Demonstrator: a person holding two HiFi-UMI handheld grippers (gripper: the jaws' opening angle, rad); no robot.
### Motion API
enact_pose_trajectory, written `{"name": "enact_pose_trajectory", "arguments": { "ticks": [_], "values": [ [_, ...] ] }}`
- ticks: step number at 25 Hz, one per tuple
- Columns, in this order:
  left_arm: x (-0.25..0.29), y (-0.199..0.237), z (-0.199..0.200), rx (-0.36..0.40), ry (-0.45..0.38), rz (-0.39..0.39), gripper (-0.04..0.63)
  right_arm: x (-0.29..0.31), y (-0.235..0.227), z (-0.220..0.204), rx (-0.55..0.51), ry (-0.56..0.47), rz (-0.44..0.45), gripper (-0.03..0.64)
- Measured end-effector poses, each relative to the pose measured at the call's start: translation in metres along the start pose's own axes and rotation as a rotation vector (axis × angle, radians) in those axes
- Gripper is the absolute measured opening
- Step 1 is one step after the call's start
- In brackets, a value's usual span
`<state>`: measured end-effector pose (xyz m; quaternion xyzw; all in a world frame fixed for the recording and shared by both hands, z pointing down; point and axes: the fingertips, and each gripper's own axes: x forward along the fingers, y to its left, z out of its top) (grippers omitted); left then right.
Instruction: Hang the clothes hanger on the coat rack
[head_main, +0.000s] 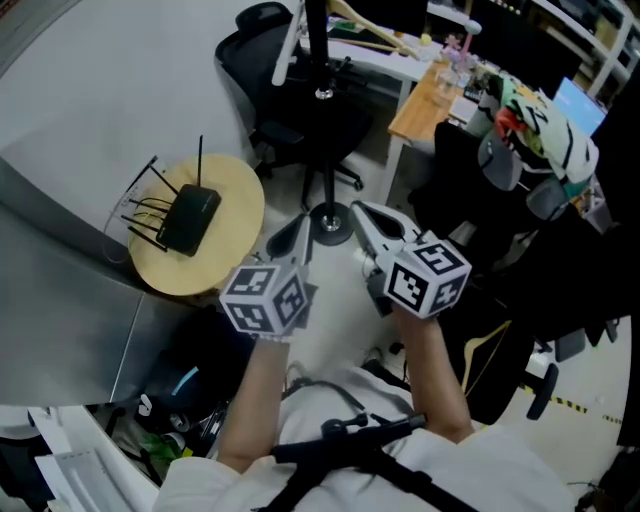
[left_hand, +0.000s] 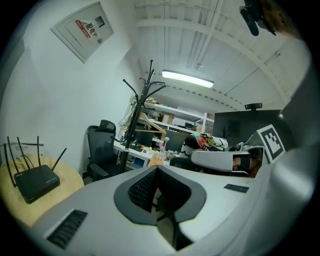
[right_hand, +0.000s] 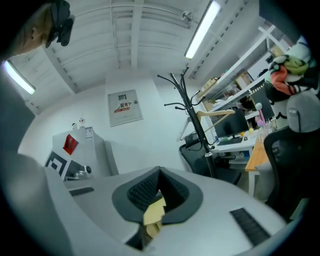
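Pale wooden clothes hanger (right_hand: 216, 114), matt black metal coat rack (right_hand: 194, 119)

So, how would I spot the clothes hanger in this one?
Look for the tall black coat rack in front of the white desk. Partway up its pole hangs the clothes hanger, the only pale wooden piece among the rack's black prongs.

coat rack (head_main: 318, 45): black pole, upright; round base on the floor (head_main: 90, 90); curved hooks branching at the top | clothes hanger (right_hand: 215, 113): pale wood; on the rack part-way up the pole, below the top hooks; arms near level, slightly tilted
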<state>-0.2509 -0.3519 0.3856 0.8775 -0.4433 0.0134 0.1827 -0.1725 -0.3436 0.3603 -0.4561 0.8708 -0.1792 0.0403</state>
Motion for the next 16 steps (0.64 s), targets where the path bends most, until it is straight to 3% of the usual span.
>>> {"name": "enact_pose_trajectory", "arguments": {
  "ticks": [16],
  "values": [
    [-0.019, 0.031, 0.003, 0.003, 0.046, -0.136, 0.002, 0.026, 0.050, -0.018, -0.021, 0.016, -0.122, 0.008]
  ]
}}
